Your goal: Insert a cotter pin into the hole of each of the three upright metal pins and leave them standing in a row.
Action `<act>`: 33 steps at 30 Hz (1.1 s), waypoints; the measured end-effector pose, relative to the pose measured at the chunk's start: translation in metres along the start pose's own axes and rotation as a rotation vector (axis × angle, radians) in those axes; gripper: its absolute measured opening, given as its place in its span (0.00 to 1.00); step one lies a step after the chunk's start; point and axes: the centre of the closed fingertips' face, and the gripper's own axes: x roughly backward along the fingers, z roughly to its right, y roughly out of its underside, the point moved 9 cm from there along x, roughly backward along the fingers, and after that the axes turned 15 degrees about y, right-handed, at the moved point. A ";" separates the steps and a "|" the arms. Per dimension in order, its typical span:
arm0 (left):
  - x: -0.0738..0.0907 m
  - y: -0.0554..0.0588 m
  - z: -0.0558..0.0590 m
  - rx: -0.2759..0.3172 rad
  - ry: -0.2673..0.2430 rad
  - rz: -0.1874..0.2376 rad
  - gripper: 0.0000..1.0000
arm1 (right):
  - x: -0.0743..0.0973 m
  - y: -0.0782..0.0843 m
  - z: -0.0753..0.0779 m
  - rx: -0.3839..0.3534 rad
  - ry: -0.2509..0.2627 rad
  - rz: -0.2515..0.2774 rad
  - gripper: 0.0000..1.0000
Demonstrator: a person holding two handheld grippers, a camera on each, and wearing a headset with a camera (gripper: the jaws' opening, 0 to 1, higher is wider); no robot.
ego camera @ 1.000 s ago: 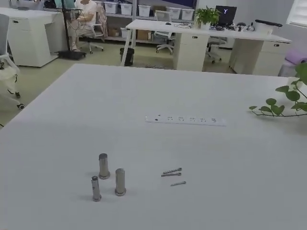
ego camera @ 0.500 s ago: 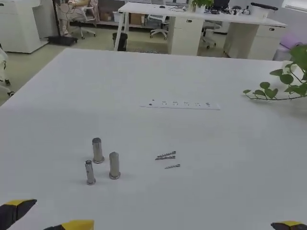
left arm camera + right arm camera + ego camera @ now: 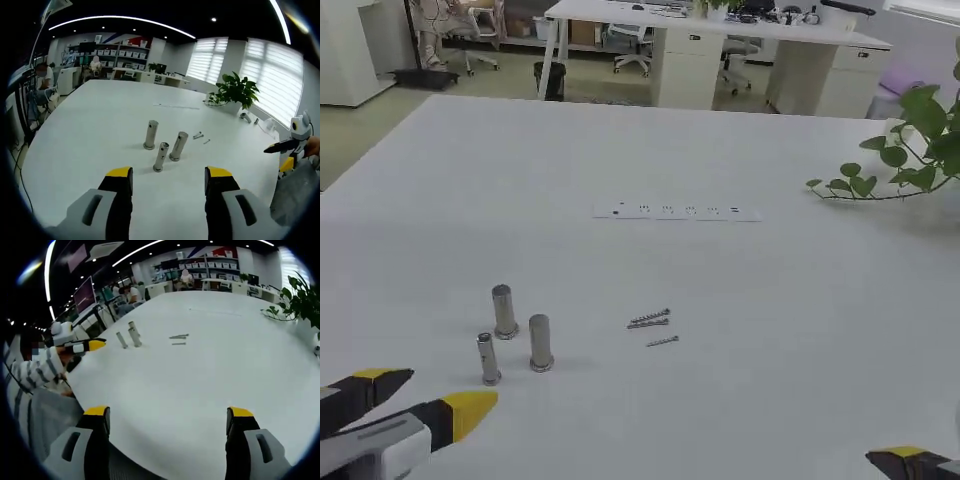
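Observation:
Three upright metal pins (image 3: 503,311) (image 3: 161,156) (image 3: 132,334) stand in a tight cluster on the white table, left of centre. Three small cotter pins (image 3: 649,319) (image 3: 198,135) (image 3: 178,336) lie loose a short way to their right. My left gripper (image 3: 435,392) (image 3: 169,175) is open and empty, low at the near left, just short of the metal pins. My right gripper (image 3: 169,415) is open and empty, well back from the cotter pins; one yellow tip (image 3: 910,460) shows at the near right corner.
A white power strip (image 3: 677,211) lies across the table's middle, beyond the parts. A leafy plant (image 3: 900,165) (image 3: 235,90) hangs over the far right edge. Office desks and chairs (image 3: 720,50) stand behind the table.
The head camera has tilted down. Both grippers have risen into the head view from the bottom edge, the left one further in than half a second ago. Pins and cotter pins stay put.

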 end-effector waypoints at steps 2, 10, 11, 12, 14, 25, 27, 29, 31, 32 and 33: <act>-0.004 -0.002 -0.003 -0.007 -0.007 0.003 0.54 | 0.000 0.000 0.000 -0.001 0.003 0.000 0.98; -0.022 -0.002 -0.012 -0.039 -0.012 -0.015 0.44 | 0.001 0.002 0.002 -0.012 0.014 -0.004 0.98; -0.024 -0.002 -0.013 -0.043 -0.015 -0.020 0.42 | 0.001 0.002 0.002 -0.013 0.014 -0.004 0.98; -0.025 -0.002 -0.014 -0.050 -0.016 -0.024 0.41 | 0.001 0.002 0.002 -0.014 0.015 -0.004 0.98; -0.029 -0.003 -0.016 -0.069 -0.023 -0.034 0.41 | 0.001 0.002 0.002 -0.016 0.016 -0.005 0.98; -0.045 -0.001 -0.021 -0.118 -0.046 -0.078 0.27 | 0.001 0.005 0.003 -0.016 0.017 -0.007 0.97; -0.047 0.001 -0.022 -0.125 -0.058 -0.095 0.17 | 0.001 0.006 0.003 -0.018 0.017 -0.008 0.97; -0.049 0.001 -0.024 -0.111 -0.060 -0.083 0.17 | 0.001 0.007 0.003 -0.011 0.015 -0.008 0.96; -0.051 0.001 -0.025 -0.109 -0.060 -0.083 0.19 | 0.001 0.007 0.004 -0.010 0.016 -0.012 0.96; -0.052 0.001 -0.025 -0.111 -0.060 -0.081 0.19 | 0.002 0.008 0.004 -0.010 0.015 -0.012 0.96; -0.053 0.001 -0.026 -0.107 -0.062 -0.076 0.19 | 0.002 0.008 0.004 -0.010 0.015 -0.013 0.96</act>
